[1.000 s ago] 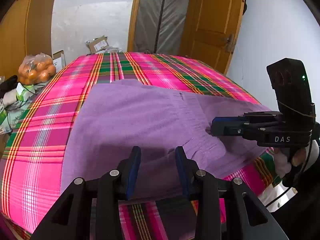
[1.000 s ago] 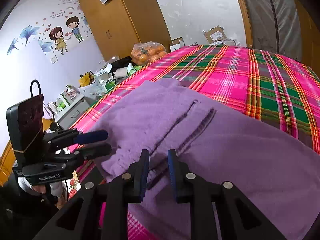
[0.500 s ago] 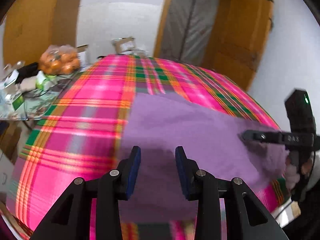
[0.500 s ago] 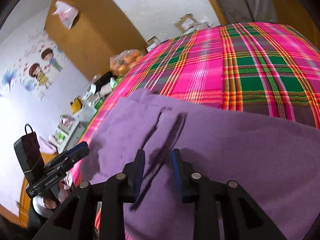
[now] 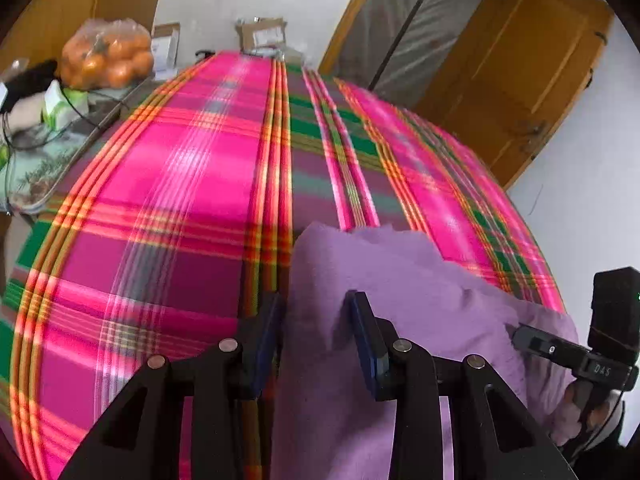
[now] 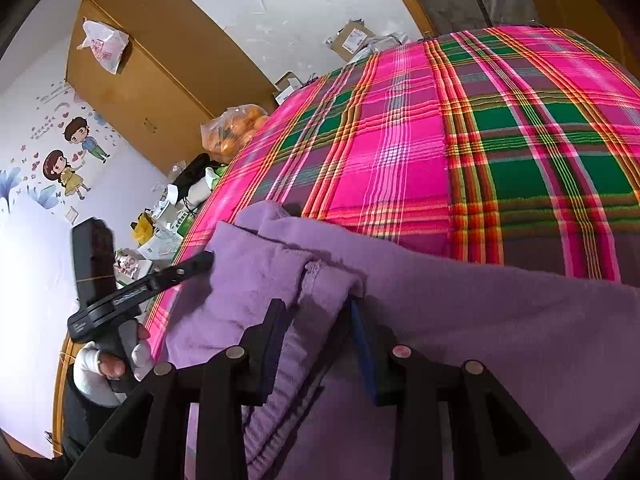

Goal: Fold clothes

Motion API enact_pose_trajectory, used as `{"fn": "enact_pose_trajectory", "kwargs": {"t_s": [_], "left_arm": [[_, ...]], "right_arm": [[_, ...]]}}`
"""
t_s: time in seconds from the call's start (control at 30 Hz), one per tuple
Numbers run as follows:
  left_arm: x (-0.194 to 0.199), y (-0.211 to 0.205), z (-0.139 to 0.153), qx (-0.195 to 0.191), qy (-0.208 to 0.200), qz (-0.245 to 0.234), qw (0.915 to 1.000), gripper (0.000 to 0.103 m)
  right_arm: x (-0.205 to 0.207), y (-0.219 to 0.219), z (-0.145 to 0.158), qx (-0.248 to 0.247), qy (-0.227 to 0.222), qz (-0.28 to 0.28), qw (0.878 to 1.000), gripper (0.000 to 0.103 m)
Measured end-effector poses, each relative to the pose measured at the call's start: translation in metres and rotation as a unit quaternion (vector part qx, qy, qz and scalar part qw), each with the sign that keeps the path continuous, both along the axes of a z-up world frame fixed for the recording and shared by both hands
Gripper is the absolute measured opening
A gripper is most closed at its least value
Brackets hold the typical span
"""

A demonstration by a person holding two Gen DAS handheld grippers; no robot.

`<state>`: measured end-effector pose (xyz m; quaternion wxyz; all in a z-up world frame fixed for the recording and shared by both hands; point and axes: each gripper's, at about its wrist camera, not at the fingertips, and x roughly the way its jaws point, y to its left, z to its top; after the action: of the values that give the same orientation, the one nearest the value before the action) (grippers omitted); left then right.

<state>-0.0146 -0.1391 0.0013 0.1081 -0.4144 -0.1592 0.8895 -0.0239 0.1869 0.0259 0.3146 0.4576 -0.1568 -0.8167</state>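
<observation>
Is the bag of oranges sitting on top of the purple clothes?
No, the bag of oranges sits off beside the plaid bed cover, far from the purple garment.

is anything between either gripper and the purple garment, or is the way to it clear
Nothing visible stands in the way. The left gripper is at the left edge of the purple garment, with fabric between its open fingers. The right gripper straddles a raised fold of it, jaws opening. Only the plaid bedspread lies around it.

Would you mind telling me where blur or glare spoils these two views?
Left wrist view: the plaid bedspread is streaked with motion blur, though the purple garment stays fairly sharp. Right wrist view: mostly crisp, but the wall at far left is washed out.
</observation>
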Motion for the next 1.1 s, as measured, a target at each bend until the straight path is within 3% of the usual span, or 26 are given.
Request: {"fn": "enact_pose_trajectory", "kwargs": {"t_s": [0.03, 0.1, 0.13, 0.23, 0.33, 0.43, 0.57, 0.63, 0.8, 0.97, 1.1], "left_arm": [[-0.001, 0.001, 0.0, 0.002, -0.002, -0.008, 1.0, 0.036], [0.0, 0.003, 0.001, 0.002, 0.001, -0.015, 0.9999, 0.023], [0.002, 0.001, 0.001, 0.006, 0.005, -0.015, 0.9999, 0.015], [0.009, -0.009, 0.006, 0.032, 0.024, -0.011, 0.9991, 0.012], [0.011, -0.012, 0.007, 0.037, 0.031, -0.011, 0.9988, 0.012], [0.003, -0.013, -0.002, 0.034, 0.013, -0.009, 0.9993, 0.012], [0.003, -0.022, -0.005, 0.061, 0.009, -0.004, 0.9981, 0.013], [0.007, -0.024, -0.003, 0.059, 0.007, 0.004, 0.9982, 0.016], [0.044, -0.027, 0.014, 0.034, 0.042, 0.017, 0.9984, 0.017], [0.087, -0.028, 0.002, 0.041, 0.021, 0.02, 0.9987, 0.036], [0.102, -0.025, -0.007, 0.038, 0.019, 0.019, 0.9989, 0.034]], "right_arm": [[-0.001, -0.001, 0.0, 0.002, 0.001, 0.002, 1.0, 0.035], [-0.003, -0.004, 0.001, 0.006, 0.005, 0.007, 1.0, 0.033], [-0.004, -0.005, 0.001, 0.009, 0.006, 0.008, 1.0, 0.025], [-0.007, -0.006, 0.006, -0.003, 0.014, 0.014, 1.0, 0.013], [-0.009, -0.009, 0.013, -0.021, 0.028, 0.025, 0.999, 0.012], [-0.017, -0.011, 0.003, -0.005, 0.01, 0.017, 1.0, 0.012], [-0.015, 0.001, -0.002, -0.006, -0.006, 0.005, 1.0, 0.012], [-0.012, 0.007, 0.0, 0.0, -0.005, -0.001, 1.0, 0.016], [0.009, 0.013, 0.014, -0.001, 0.021, 0.017, 1.0, 0.018], [0.03, 0.007, 0.009, -0.002, 0.017, 0.056, 0.998, 0.024], [0.038, 0.001, 0.0, 0.001, 0.006, 0.072, 0.997, 0.027]]}}
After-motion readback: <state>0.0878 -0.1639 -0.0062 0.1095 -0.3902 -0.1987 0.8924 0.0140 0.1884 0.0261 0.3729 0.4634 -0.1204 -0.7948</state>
